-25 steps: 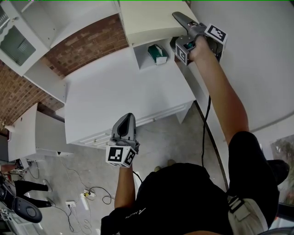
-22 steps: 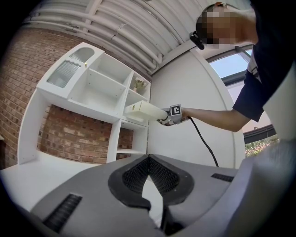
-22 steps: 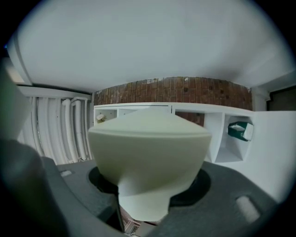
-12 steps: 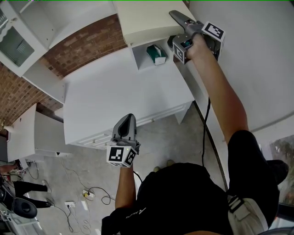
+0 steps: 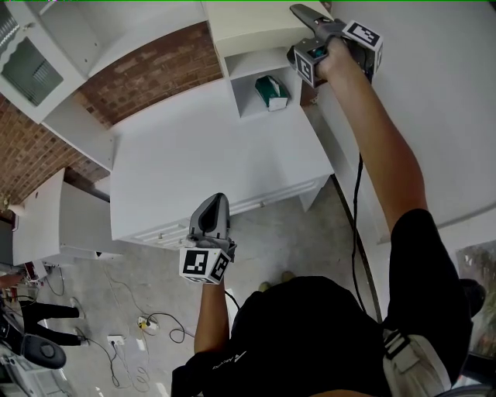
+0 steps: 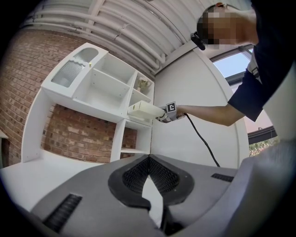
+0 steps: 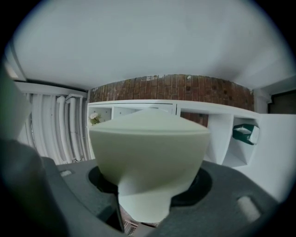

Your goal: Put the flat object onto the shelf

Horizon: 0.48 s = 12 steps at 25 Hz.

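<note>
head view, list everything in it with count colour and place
flat pale cream board: one, cream, held by the shelves
white cubby shelf unit: one, white, against red brick wall
green box: one, green, in a cubby
white counter: one, white, under the shelves
floor cables: several, dark, on grey floor
left gripper: one, grey, shut, empty, before the counter
right gripper: one, grey, shut on the board
</note>
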Available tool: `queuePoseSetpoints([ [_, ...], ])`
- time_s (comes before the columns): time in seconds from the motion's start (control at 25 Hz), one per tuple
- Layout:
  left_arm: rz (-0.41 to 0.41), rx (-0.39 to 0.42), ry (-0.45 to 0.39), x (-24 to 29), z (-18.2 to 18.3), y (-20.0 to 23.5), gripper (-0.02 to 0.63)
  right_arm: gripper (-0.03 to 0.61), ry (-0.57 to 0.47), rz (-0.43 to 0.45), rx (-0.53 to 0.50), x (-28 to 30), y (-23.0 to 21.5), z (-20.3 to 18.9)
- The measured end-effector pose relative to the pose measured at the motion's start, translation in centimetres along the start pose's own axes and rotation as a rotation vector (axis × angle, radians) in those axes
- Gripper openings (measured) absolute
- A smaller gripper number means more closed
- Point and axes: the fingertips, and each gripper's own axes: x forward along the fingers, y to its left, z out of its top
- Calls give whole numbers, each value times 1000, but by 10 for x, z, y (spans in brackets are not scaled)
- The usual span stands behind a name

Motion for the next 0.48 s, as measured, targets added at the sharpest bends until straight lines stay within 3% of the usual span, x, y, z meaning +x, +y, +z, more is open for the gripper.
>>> queuePoseSetpoints([
  [0.2, 12, -18, 20, 0, 29, 18, -2, 278, -23, -36, 5, 35, 17, 4],
  [0.48, 32, -32, 33, 5, 23, 25, -2, 314, -54, 14, 10, 55, 30, 18],
])
